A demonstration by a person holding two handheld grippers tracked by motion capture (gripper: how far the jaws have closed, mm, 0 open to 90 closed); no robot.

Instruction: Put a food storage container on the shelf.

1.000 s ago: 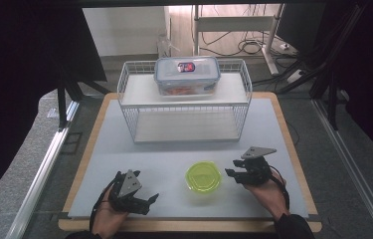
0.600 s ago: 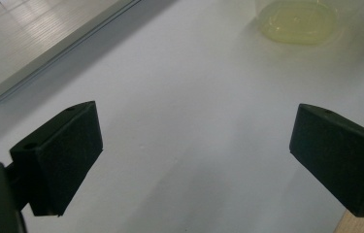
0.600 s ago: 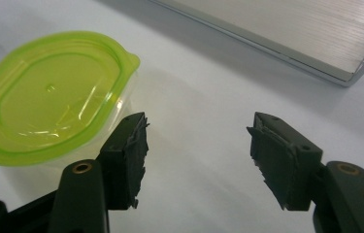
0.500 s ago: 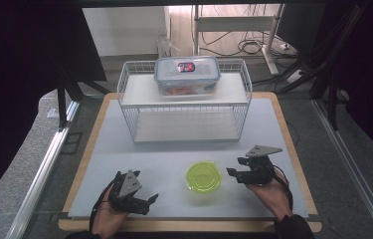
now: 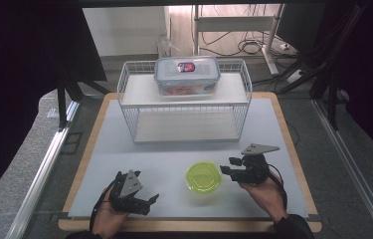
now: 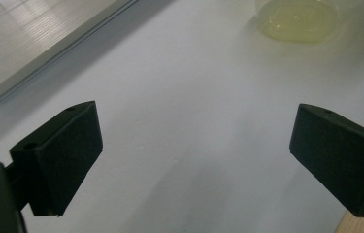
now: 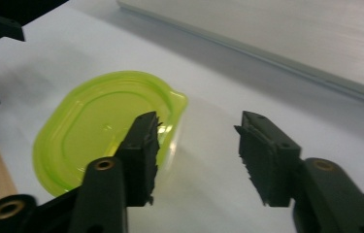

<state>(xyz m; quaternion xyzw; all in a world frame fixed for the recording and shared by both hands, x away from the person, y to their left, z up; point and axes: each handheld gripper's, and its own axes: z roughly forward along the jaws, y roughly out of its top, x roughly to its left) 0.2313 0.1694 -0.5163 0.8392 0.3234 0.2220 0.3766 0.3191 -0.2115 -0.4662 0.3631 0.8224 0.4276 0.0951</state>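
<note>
The green lid (image 5: 203, 177) is being approached by the right gripper (image 5: 228, 166), jaws parted, just closing, nothing between (left gripper (image 5: 149, 201) released); its tabbed edge should be straddled squarely.

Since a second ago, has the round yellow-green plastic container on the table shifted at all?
No. The round yellow-green plastic container sits at the same spot in front of the white wire rack, between the two grippers.

Lab/test bench setup, not a home: white work mat on wood-edged table (image 5: 293, 149), black curtains (image 5: 25, 74) both sides, alu frame rail (image 5: 45, 169), loose cables (image 5: 238, 45) on floor behind, metal stand legs (image 5: 268, 35), wire shelf rack (image 5: 184, 107) as prop.
</note>
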